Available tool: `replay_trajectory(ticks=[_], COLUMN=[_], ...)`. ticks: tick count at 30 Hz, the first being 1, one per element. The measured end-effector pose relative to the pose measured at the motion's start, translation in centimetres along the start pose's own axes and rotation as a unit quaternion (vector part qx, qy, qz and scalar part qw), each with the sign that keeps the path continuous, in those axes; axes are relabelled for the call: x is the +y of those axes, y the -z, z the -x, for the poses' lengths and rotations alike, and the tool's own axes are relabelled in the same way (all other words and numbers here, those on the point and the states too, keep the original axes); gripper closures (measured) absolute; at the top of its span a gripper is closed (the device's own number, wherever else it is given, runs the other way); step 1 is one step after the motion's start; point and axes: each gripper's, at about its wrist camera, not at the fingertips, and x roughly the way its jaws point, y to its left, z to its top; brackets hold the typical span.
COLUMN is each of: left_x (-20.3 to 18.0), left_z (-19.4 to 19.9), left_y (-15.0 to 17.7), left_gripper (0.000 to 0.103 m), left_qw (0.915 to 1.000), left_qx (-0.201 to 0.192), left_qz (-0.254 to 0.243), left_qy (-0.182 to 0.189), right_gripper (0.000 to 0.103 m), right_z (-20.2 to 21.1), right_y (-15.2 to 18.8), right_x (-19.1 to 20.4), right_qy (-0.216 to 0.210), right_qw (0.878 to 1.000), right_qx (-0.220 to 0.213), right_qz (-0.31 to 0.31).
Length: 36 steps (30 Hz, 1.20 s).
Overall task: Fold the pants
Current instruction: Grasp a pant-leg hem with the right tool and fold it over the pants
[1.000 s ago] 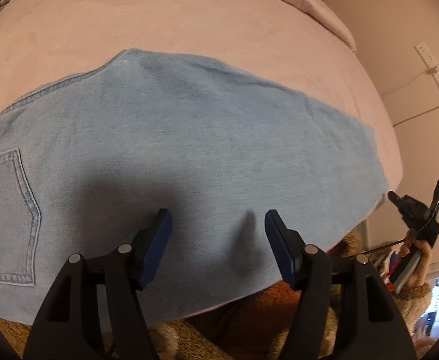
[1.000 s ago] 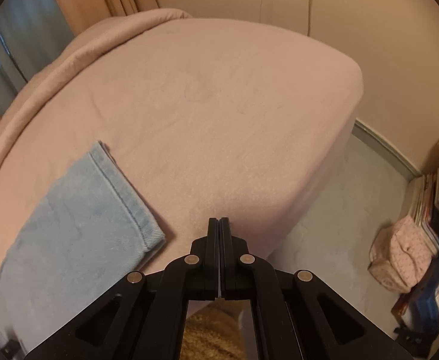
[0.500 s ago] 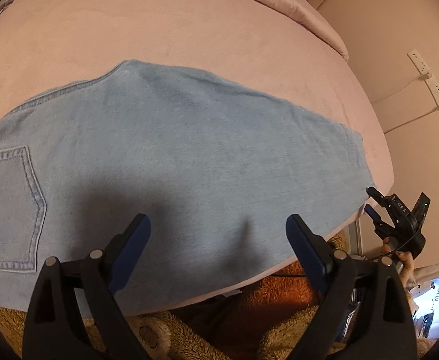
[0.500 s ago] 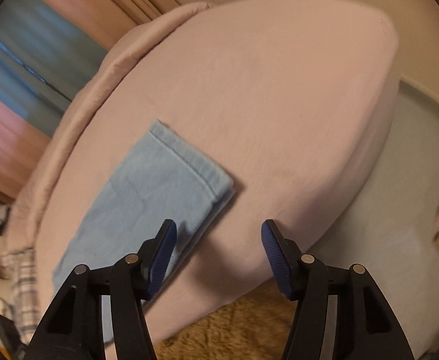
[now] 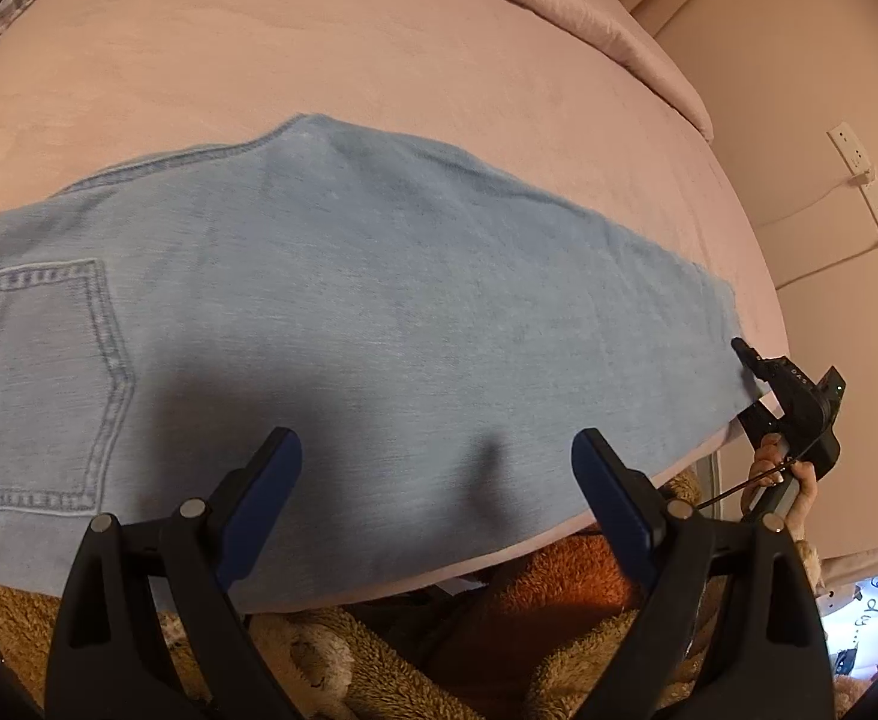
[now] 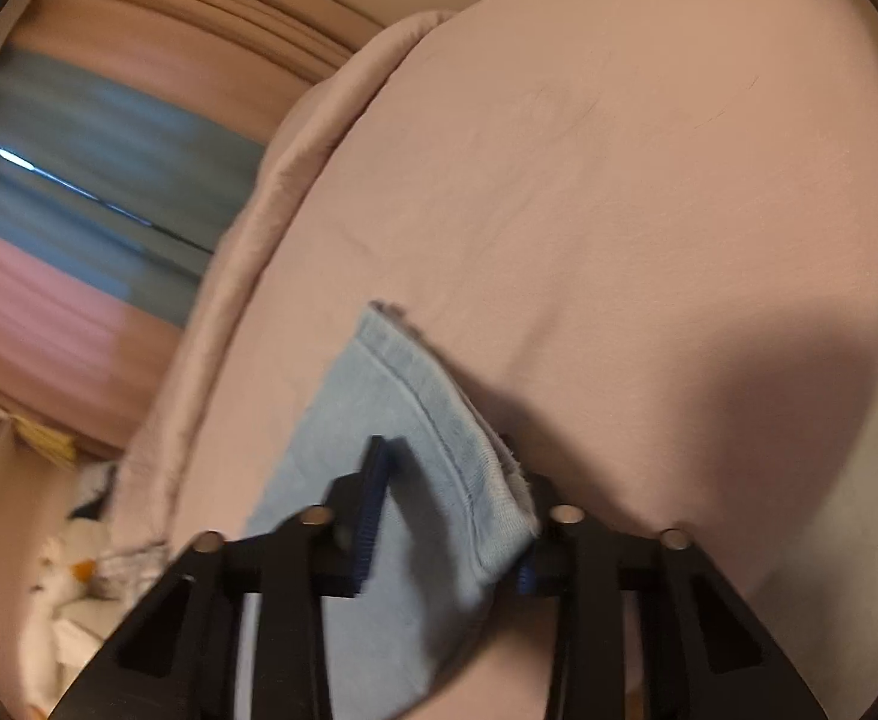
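Note:
Light blue jeans (image 5: 379, 312) lie flat across a pink bed (image 5: 319, 48), back pocket (image 5: 43, 384) at the left, leg hem at the right. My left gripper (image 5: 436, 498) is open wide and empty, hovering over the near edge of the jeans. In the right wrist view my right gripper (image 6: 451, 516) is open with its jaws either side of the near corner of the leg hem (image 6: 457, 468); the right finger is partly hidden behind the cloth. The right gripper also shows in the left wrist view (image 5: 793, 402) at the hem end.
A brown fluffy robe (image 5: 559, 630) is below the bed's near edge. A wall with a power strip (image 5: 871, 198) is at the right. Curtains (image 6: 79, 180) and a rolled blanket edge (image 6: 247, 228) lie beyond the bed. Small items (image 6: 73, 576) lie at the left.
My right gripper opened, swung left and moved in onto the hem corner of the jeans. My left gripper opened wider and drew back slightly over the near edge.

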Motion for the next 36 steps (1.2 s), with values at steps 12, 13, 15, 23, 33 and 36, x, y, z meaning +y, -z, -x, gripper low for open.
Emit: replay_trajectory(ticks=[12,13,15,23,33,36], left_x=[2.6,2.7,3.2,4.7,5.6,5.8], left_z=[2.3,2.4,2.8,3.8,4.1,4.1], left_y=[0.9,0.8,0.8,0.9,1.3,1.3], left_gripper=[0.011,0.011,0.011,0.011,0.011,0.011], left_qw=[0.9986,0.9985,0.9981,0.9958,0.9945,0.9943], left_qx=[-0.027,-0.028,-0.033,-0.048,-0.051,-0.049], left_qz=[0.027,0.03,0.035,0.051,0.066,0.068], left_qy=[-0.035,-0.036,-0.038,-0.059,-0.064,-0.066], right_gripper=[0.087,0.087,0.087,0.087,0.087,0.087], right_z=[2.0,2.2,2.6,2.5,-2.8,-4.3], right_y=[-0.1,0.0,0.5,5.3,13.0,16.1], right_x=[7.6,8.9,11.7,21.8,24.8,24.4], right_qy=[0.003,-0.004,-0.015,-0.051,-0.039,-0.01], right_qw=[0.996,0.995,0.991,0.962,0.924,0.908], right_qx=[-0.03,-0.033,-0.039,-0.027,0.077,0.109], right_qz=[0.082,0.095,0.126,0.268,0.372,0.403])
